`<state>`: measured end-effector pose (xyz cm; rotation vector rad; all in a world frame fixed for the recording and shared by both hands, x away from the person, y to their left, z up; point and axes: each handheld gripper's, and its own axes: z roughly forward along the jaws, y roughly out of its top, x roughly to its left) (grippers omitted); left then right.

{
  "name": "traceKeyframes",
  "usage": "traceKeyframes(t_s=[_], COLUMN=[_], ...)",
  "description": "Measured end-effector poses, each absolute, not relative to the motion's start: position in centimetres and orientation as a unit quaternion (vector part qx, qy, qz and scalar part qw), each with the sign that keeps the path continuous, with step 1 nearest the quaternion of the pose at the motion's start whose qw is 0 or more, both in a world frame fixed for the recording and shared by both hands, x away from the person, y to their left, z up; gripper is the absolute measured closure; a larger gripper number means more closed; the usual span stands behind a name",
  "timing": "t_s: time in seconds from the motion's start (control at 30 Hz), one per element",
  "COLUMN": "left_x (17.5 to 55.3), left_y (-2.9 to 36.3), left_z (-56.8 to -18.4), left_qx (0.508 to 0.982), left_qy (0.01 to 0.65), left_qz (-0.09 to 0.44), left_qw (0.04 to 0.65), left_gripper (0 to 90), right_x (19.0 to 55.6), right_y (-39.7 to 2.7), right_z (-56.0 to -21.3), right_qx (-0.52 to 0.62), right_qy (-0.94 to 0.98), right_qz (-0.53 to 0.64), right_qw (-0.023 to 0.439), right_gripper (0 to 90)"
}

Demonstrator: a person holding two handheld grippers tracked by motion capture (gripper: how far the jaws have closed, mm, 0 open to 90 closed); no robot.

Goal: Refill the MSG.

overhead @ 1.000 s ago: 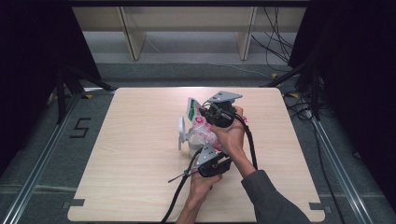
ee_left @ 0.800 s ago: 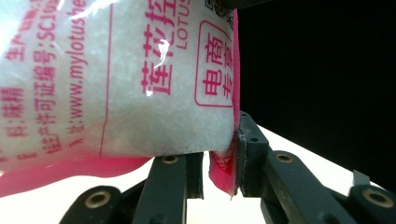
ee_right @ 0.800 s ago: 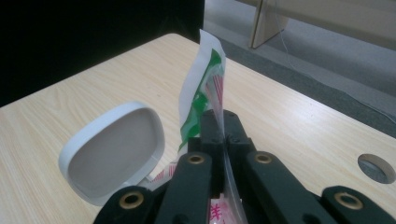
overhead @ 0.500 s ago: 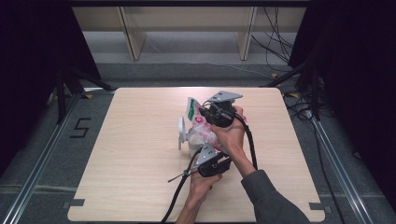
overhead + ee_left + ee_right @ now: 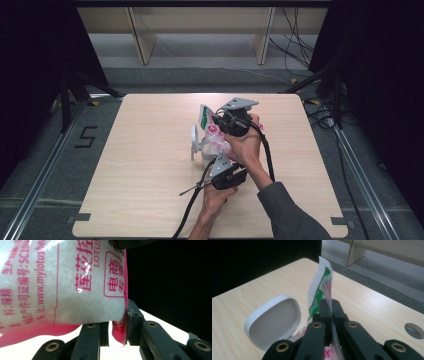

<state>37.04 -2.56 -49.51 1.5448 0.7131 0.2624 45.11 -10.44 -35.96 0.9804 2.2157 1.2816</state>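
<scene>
A clear plastic bag of white granules (image 5: 216,138) with pink print and a green-and-white top is held up over the middle of the table between both grippers. My right gripper (image 5: 226,119) is shut on the bag's top edge (image 5: 322,287), which stands up past the fingertips (image 5: 329,305). My left gripper (image 5: 220,162) comes from below and is shut on the bag's pink bottom seam (image 5: 119,331); the bag (image 5: 62,282) bulges above its jaws. Just left of the bag, a white container (image 5: 204,150) sits on the table with its oval lid (image 5: 193,142) standing open (image 5: 274,322).
The light wooden table (image 5: 140,170) has a round hole (image 5: 413,330) in its top. Black cables trail from both grippers toward the front edge. A wooden shelf frame (image 5: 145,40) stands beyond the table, with loose cables on the floor at the right.
</scene>
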Motion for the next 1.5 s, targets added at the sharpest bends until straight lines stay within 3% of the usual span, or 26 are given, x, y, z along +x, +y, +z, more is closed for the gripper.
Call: traceKeyframes(t_s=[1.5], left_x=[36.87], left_y=[-2.51], left_z=[-49.36], left_qx=[0.682], left_qy=[0.308], left_qz=[0.121], left_qw=[0.652], left_gripper=[75.5], right_x=[45.11], right_y=[-10.29], right_z=[-36.12], right_qx=[0.347], right_qy=[0.797], right_qz=[0.453], right_qw=[0.199], right_gripper=[90.0])
